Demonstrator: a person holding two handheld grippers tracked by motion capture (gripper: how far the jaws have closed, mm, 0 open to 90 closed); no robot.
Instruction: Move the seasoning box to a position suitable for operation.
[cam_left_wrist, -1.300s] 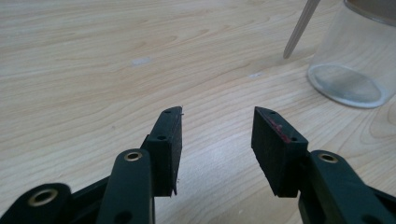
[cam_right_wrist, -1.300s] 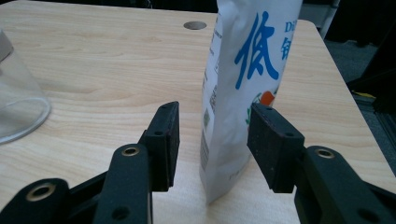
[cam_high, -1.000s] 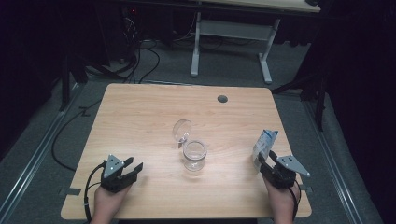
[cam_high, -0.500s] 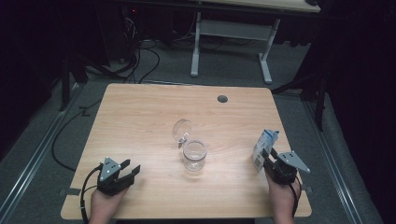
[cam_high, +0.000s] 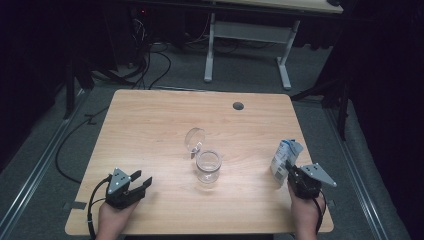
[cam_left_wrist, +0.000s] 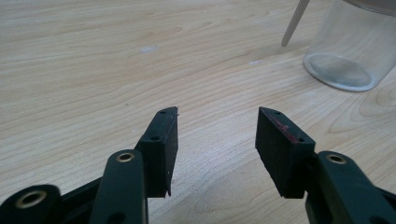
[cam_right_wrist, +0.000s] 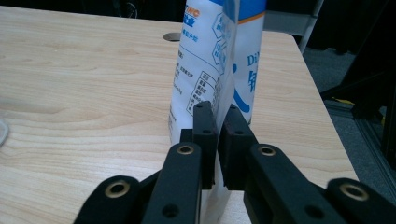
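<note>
A white and blue printed pouch (cam_high: 285, 155) stands upright near the table's right edge. My right gripper (cam_high: 288, 173) has just been closing on the pouch (cam_right_wrist: 210, 56), and its pads now pinch the lower edge, so the right gripper (cam_right_wrist: 217, 114) is shut on it. At the table's middle stands a clear glass jar (cam_high: 208, 167) with its round lid (cam_high: 195, 138) tipped back and open. My left gripper (cam_high: 142, 182) rests at the front left, jaws apart with nothing between them. From the left gripper (cam_left_wrist: 217, 126), the jar (cam_left_wrist: 350, 51) is ahead to the right.
The wooden table (cam_high: 150, 125) has a round cable hole (cam_high: 238, 106) near its far edge. Cables lie on the dark floor at the left, and a white desk frame (cam_high: 250, 35) stands behind the table.
The right gripper's jaws have drawn together on the pouch's edge. Both hands, the jar and the left gripper's jaws look the same as before.
</note>
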